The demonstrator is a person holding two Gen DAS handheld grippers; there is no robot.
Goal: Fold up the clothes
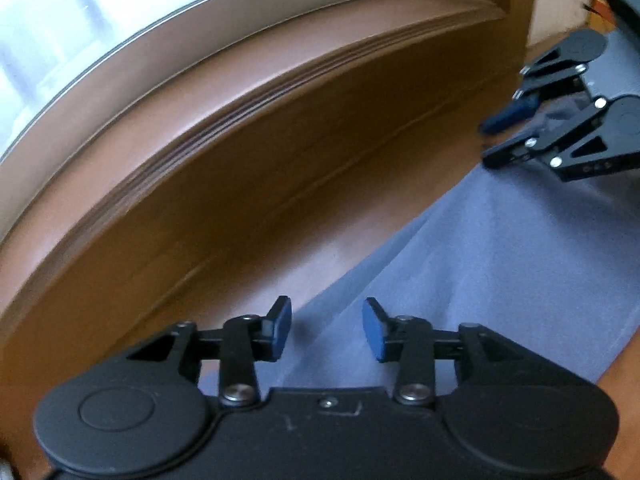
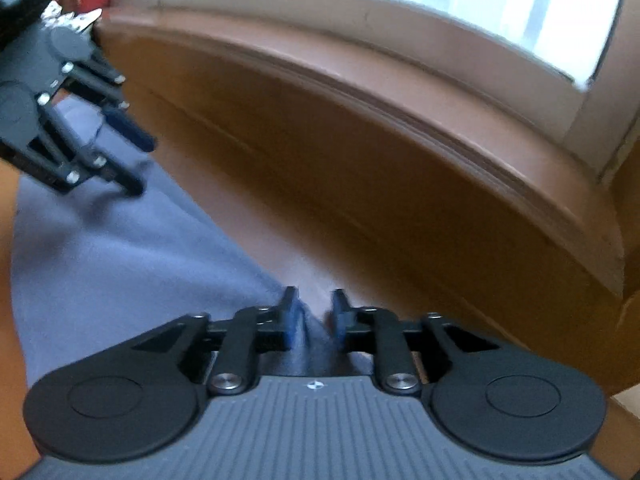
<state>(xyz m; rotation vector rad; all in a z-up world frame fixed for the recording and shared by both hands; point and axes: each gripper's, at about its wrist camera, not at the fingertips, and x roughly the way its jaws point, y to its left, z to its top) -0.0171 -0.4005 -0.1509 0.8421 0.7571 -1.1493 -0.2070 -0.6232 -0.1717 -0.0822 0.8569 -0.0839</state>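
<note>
Cloth (image 1: 500, 248) lies flat and smooth along the wooden table (image 1: 280, 208), seemingly folded, my left gripper (image 1: 326, 330) and right gripper (image 2: 314, 316) both parted, holding nothing.

The cloth (image 1: 480, 248) lies on the table (image 1: 240, 208), below the windowsill (image 1: 280, 52).
</note>
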